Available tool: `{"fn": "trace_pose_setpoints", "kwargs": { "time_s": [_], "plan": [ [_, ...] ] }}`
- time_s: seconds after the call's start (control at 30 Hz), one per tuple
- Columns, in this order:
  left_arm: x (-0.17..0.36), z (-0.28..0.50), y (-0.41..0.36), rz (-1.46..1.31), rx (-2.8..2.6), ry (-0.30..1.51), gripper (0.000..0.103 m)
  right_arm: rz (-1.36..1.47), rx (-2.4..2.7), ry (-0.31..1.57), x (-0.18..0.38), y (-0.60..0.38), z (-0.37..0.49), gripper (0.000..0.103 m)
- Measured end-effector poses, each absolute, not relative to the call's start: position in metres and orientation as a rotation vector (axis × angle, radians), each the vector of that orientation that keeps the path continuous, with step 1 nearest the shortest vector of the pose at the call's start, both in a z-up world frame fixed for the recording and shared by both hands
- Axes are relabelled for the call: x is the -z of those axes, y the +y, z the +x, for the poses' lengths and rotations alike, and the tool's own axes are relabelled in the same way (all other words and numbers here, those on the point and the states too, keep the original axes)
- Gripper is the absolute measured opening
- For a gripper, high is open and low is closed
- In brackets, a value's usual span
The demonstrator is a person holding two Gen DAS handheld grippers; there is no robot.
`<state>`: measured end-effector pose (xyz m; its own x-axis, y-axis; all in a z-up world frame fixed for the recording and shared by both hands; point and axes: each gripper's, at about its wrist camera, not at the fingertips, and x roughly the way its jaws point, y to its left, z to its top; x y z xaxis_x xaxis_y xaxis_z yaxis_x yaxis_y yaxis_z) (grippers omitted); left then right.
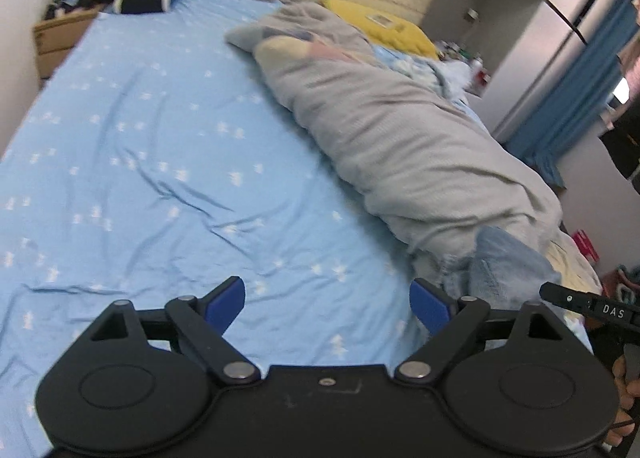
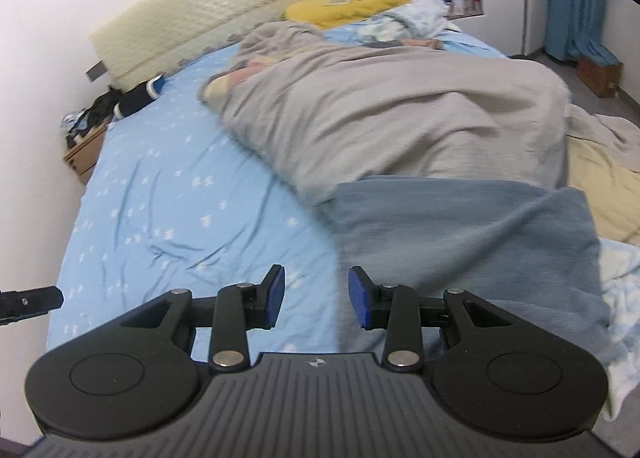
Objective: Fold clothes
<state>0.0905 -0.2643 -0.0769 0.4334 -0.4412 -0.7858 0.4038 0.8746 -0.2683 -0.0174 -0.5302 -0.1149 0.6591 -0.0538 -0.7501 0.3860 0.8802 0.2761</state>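
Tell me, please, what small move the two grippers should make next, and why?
Probably lower the right gripper onto the near edge of the blue-grey fabric garment. Both the right and left gripper are open and empty, and that garment lies just ahead of the right one, beside the grey rumpled duvet.

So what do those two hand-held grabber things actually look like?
Both are black plastic: the left gripper and right gripper each have two round discs, hinged link bars with silver pins, and blue-padded fingers. The right one's body is ribbed.
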Motion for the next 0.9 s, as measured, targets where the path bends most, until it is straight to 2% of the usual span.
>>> {"fn": "trace_pose_setpoints", "kwargs": {
  "time_s": [0.3, 0.53, 0.63, 0.8, 0.9],
  "plan": [
    [0.057, 0.082, -0.196, -0.053, 0.423, 0.946, 0.089, 0.374, 0.158, 0.798, 0.094, -0.46, 0.005, 0.038],
    [0.04, 0.08, -0.145, -0.019, 0.387, 0.904, 0.089, 0.36, 0.147, 0.765, 0.079, -0.409, 0.005, 0.042],
    [0.03, 0.078, -0.127, 0.005, 0.374, 0.883, 0.094, 0.373, 0.141, 0.767, 0.076, -0.389, 0.003, 0.042],
    [0.018, 0.074, -0.107, 0.016, 0.361, 0.865, 0.097, 0.343, 0.118, 0.767, 0.068, -0.356, -0.001, 0.048],
    [0.012, 0.068, -0.1, 0.021, 0.354, 0.855, 0.099, 0.342, 0.125, 0.749, 0.061, -0.342, -0.005, 0.059]
  ]
}}
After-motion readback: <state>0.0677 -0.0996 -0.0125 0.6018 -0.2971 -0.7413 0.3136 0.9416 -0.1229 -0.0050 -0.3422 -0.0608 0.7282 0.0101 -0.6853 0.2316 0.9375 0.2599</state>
